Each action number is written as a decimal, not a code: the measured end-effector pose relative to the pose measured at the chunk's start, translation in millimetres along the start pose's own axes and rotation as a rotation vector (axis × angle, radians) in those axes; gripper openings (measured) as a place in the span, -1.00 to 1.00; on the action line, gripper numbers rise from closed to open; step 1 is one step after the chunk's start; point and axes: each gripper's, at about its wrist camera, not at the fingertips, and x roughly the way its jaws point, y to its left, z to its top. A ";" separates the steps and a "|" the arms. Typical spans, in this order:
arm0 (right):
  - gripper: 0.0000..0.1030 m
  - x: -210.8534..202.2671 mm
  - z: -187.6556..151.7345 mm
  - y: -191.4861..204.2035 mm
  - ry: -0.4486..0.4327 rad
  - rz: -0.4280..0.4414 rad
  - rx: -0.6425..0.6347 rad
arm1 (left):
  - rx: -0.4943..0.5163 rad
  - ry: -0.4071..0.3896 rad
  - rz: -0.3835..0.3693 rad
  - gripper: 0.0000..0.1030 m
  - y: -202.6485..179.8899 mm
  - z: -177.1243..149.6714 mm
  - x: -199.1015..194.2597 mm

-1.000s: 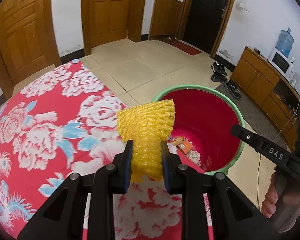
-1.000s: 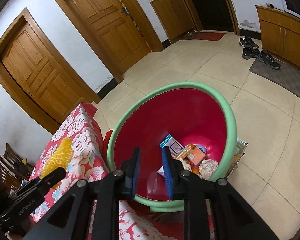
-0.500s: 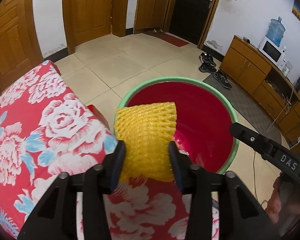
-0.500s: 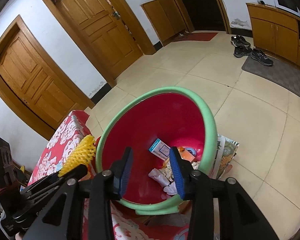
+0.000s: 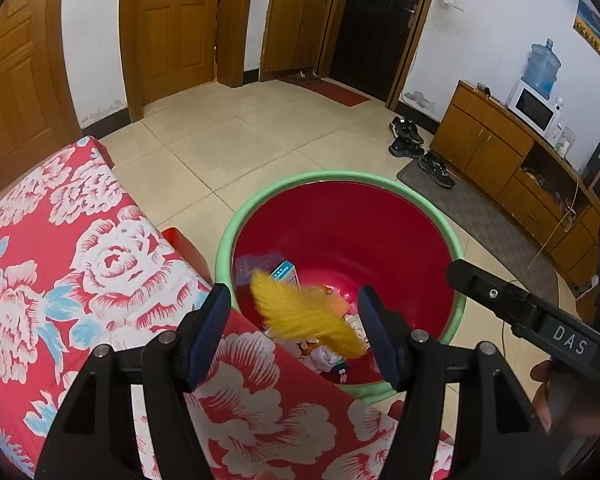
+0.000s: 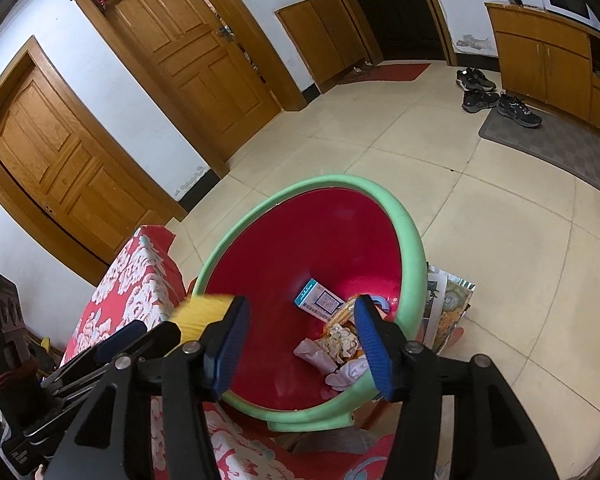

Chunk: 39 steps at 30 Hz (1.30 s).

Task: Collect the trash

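Glossy tiled floor, round red bin (image 5: 380, 216), blurred yellow foam net (image 5: 300, 316) between gaping left tongs (image 5: 296, 332), right tongs (image 6: 300, 344) parted, empty.

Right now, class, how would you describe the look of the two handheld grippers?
Both the left gripper and the right gripper are matte black plastic frames with silver screws and ribbed blue pads. The right one's side shows white letters "DAS".
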 end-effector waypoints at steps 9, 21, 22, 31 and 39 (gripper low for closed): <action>0.34 -6.3 -0.1 7.9 -0.007 0.018 -0.019 | -0.061 -0.028 0.030 0.28 19.3 -1.4 -20.2; 0.70 -22.2 -18.9 61.1 -0.011 0.071 -0.130 | -0.203 -0.076 0.164 0.28 63.9 -27.9 -76.1; 0.72 -24.0 -21.7 66.5 -0.012 0.077 -0.141 | -0.213 -0.078 0.178 0.28 69.0 -31.2 -80.7; 0.80 -38.3 -45.0 103.5 -0.010 0.119 -0.224 | -0.297 -0.119 0.313 0.28 100.3 -54.1 -125.0; 0.81 -56.2 -64.5 134.5 -0.017 0.157 -0.302 | -0.348 -0.151 0.384 0.28 116.3 -71.8 -157.9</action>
